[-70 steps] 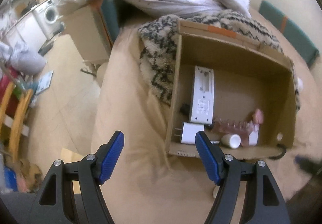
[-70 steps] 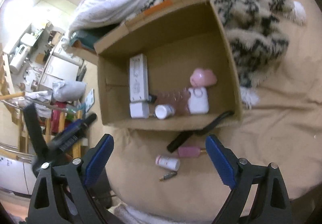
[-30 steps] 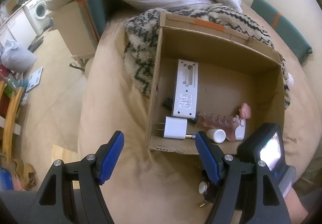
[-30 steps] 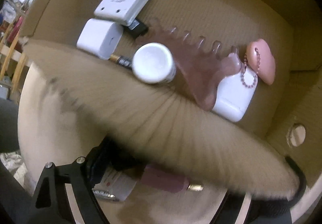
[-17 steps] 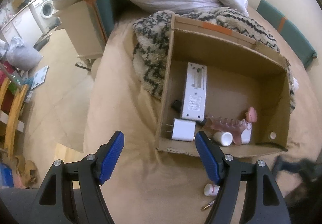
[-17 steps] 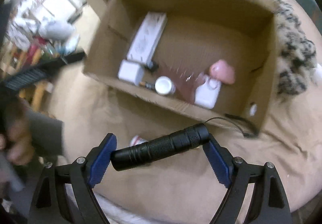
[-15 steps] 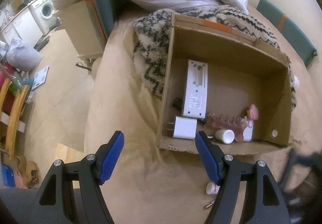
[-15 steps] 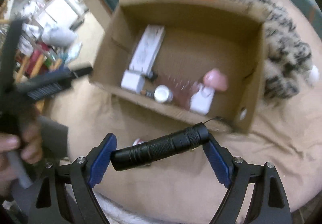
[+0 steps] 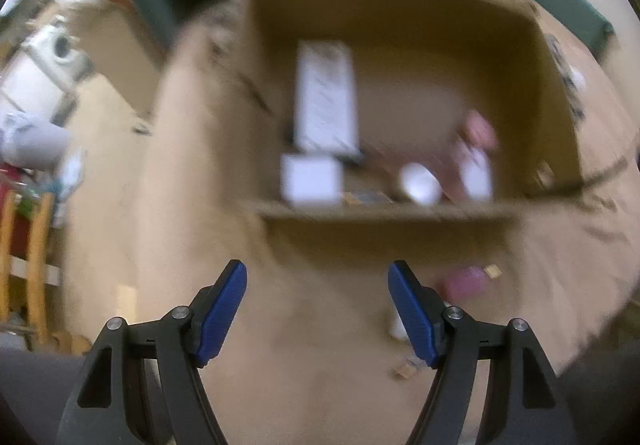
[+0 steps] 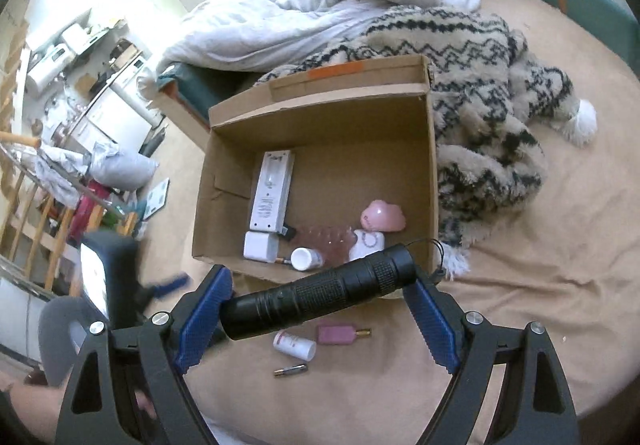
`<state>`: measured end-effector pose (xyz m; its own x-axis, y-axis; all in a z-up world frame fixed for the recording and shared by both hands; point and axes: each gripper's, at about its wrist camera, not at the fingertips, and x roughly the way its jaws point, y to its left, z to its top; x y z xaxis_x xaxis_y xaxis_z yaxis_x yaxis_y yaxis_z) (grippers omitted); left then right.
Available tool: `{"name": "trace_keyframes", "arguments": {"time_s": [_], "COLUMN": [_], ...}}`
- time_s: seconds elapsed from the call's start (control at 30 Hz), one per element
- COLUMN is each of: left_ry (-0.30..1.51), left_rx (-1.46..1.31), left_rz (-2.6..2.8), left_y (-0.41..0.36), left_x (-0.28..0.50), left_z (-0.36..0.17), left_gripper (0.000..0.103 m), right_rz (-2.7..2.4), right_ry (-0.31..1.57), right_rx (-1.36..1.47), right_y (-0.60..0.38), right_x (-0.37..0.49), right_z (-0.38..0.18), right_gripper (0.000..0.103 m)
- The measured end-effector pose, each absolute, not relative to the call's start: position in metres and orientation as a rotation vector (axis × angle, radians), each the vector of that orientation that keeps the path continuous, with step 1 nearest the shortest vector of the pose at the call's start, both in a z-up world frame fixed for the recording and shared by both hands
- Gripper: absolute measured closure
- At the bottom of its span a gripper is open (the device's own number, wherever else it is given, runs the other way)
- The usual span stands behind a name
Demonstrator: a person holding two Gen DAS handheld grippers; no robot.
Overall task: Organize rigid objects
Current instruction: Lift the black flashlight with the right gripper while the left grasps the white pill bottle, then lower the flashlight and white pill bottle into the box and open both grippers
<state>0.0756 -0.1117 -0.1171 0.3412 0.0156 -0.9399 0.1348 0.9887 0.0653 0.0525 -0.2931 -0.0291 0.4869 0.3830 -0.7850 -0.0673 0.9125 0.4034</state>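
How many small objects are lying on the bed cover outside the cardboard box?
3, all just in front of the box: a white bottle, a pink bottle beside it, and a small metal piece nearer. Others may be hidden behind the flashlight.

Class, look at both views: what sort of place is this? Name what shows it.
Probably a lived-in bedroom: a rumpled white duvet and patterned fleece blanket on a bed, a washing machine beyond.

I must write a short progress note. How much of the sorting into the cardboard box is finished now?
Done: the cardboard box already holds a white remote, a white adapter and several small pink and white items. In hand: the right tool grips a black flashlight above the box's near edge. Left: a pink bottle, a white tube and a small battery on the bed. The left tool is open, holding nothing.
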Motion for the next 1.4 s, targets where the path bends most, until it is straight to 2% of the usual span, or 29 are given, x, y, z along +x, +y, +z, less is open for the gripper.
{"name": "trace_keyframes", "arguments": {"time_s": [0.23,0.67,0.7,0.77,1.07,1.4], "left_ry": [1.301,1.402,1.402,1.398,1.368,1.294], "left_rx": [0.150,0.139,0.140,0.139,0.172,0.091], "left_rz": [-0.147,-0.118,-0.114,-0.125,-0.042,0.102], "left_y": [-0.154,-0.167,-0.167,-0.164,-0.138,-0.059], "left_x": [0.064,0.071,0.071,0.071,0.071,0.074], "left_z": [-0.149,-0.186,-0.187,-0.190,-0.179,-0.143], "left_gripper": [0.032,0.033,0.034,0.059,0.060,0.060], "right_rz": [0.301,0.324,0.327,0.331,0.325,0.337], "right_ry": [1.032,1.038,1.036,1.037,1.046,1.033], "right_rx": [0.333,0.315,0.311,0.305,0.295,0.336], "right_y": [-0.289,-0.283,-0.282,-0.281,-0.281,-0.289], "right_x": [0.054,0.053,0.053,0.053,0.051,0.048], "right_z": [-0.028,-0.025,-0.024,-0.024,-0.025,-0.018], "right_gripper": [0.010,0.010,0.010,0.010,0.010,0.010]}}
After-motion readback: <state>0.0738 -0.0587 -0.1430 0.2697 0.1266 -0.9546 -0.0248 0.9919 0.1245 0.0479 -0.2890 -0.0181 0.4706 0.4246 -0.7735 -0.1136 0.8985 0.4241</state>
